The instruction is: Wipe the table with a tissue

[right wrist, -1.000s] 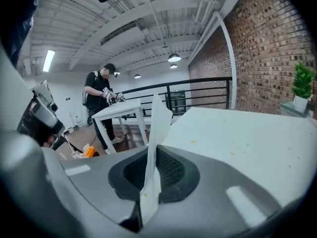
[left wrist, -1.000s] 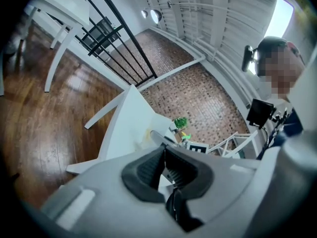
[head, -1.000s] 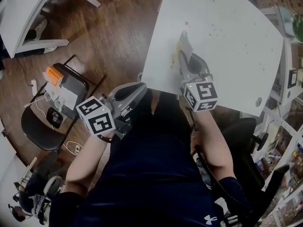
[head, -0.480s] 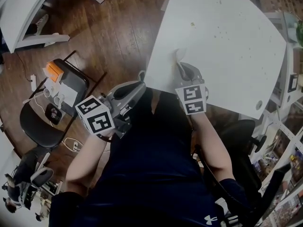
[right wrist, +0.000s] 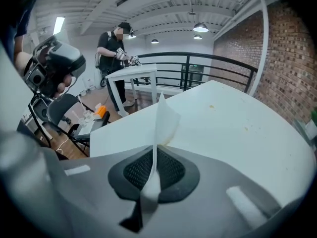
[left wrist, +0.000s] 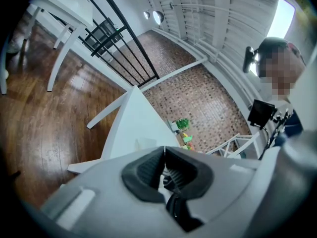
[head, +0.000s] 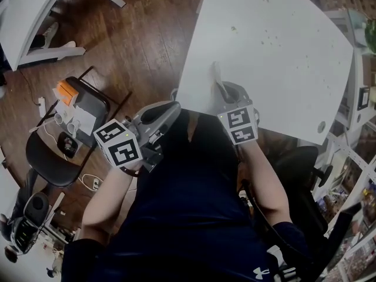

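My right gripper (head: pixel 218 85) is shut on a white tissue (right wrist: pixel 163 117), which stands up from between its pads and touches the white table (head: pixel 282 69) near the near edge. In the right gripper view the tissue's lower edge looks stained yellowish. Small crumbs (head: pixel 270 39) and a spot (head: pixel 233 29) lie farther out on the table top. My left gripper (head: pixel 167 111) is shut with nothing in it, held off the table's left edge above the floor. In the left gripper view its closed pads (left wrist: pixel 148 170) point toward the table corner (left wrist: pixel 134 128).
A black chair (head: pixel 82 107) with an orange object and small items stands on the wooden floor to the left. Another white table (head: pixel 29 16) is at the upper left. Shelving (head: pixel 358 98) lines the right. A person (right wrist: pixel 114 46) stands by a far table.
My right gripper has come down and back toward the table's near edge with the tissue, dragging it along the surface. The left gripper has stayed put.
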The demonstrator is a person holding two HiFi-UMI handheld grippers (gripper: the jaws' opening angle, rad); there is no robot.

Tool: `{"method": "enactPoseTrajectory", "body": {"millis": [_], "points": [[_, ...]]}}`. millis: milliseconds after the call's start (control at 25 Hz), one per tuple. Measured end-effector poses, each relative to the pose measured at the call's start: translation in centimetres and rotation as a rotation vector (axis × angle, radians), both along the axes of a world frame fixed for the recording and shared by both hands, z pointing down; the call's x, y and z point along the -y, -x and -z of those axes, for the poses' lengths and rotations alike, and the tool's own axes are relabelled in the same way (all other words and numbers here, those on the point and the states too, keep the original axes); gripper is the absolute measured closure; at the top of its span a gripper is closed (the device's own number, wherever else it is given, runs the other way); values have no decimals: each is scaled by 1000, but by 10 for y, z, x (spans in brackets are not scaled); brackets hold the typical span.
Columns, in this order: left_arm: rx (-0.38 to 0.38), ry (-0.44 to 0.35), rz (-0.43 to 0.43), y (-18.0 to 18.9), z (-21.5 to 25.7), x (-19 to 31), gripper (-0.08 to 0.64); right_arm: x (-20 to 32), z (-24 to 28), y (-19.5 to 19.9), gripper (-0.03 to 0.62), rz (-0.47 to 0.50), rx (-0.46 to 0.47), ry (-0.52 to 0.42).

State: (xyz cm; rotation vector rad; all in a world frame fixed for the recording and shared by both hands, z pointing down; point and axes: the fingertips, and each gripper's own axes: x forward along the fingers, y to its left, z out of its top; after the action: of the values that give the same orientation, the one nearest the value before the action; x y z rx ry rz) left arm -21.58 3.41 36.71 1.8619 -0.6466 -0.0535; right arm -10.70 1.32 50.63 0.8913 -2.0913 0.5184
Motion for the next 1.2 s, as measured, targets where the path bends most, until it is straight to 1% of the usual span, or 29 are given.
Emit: {"method": "enactPoseTrajectory", "body": {"millis": [160, 240, 320, 360, 480, 520, 600, 640, 680, 720, 800, 840, 880, 920, 960, 1000, 1040, 1080, 1120, 1160, 1200], "points": [[2, 0, 9, 3, 0, -2, 554, 17, -6, -24, 581, -73, 18, 20], [10, -1, 9, 4, -1, -4, 554, 22, -5, -30, 581, -118, 53, 38], [32, -21, -5, 3, -2, -6, 554, 26, 5, -31, 581, -176, 141, 59], [48, -44, -20, 1, -1, -7, 554, 27, 12, -30, 581, -205, 198, 70], [97, -147, -87, -12, 2, -4, 550, 27, 35, -24, 581, -251, 384, 96], [119, -180, -115, -17, 4, -2, 532, 26, 45, -22, 581, -256, 447, 105], [173, -274, -182, -29, 5, 2, 489, 25, 66, -16, 581, -254, 570, 131], [215, -337, -228, -36, 3, 3, 467, 23, 75, -13, 581, -248, 630, 151], [273, -411, -281, -43, 1, 2, 435, 21, 85, -11, 581, -241, 690, 177], [346, -500, -341, -50, -2, 1, 412, 18, 94, -8, 581, -234, 753, 209], [497, -709, -473, -64, -8, -4, 365, 12, 113, -4, 581, -212, 885, 288], [549, -804, -537, -73, -9, -7, 347, 7, 121, -1, 581, -193, 947, 331], [580, -879, -593, -82, -9, -12, 322, 2, 128, 1, 581, -170, 999, 375], [598, -939, -641, -91, -8, -16, 296, -3, 133, 3, 581, -144, 1036, 417], [615, -990, -687, -97, -8, -20, 266, -9, 137, 4, 581, -119, 1061, 457], [633, -1040, -733, -103, -8, -24, 258, -14, 139, 5, 581, -98, 1081, 494], [652, -1087, -781, -107, -7, -29, 259, -19, 142, 6, 581, -81, 1101, 528], [668, -1125, -821, -110, -7, -34, 284, -22, 144, 6, 581, -67, 1121, 556], [678, -1153, -846, -113, -6, -38, 348, -26, 147, 6, 581, -54, 1139, 578], [683, -1168, -851, -115, -5, -39, 411, -29, 149, 5, 581, -41, 1150, 594], [684, -1174, -839, -116, -4, -40, 467, -32, 151, 6, 580, -29, 1156, 604]]}}
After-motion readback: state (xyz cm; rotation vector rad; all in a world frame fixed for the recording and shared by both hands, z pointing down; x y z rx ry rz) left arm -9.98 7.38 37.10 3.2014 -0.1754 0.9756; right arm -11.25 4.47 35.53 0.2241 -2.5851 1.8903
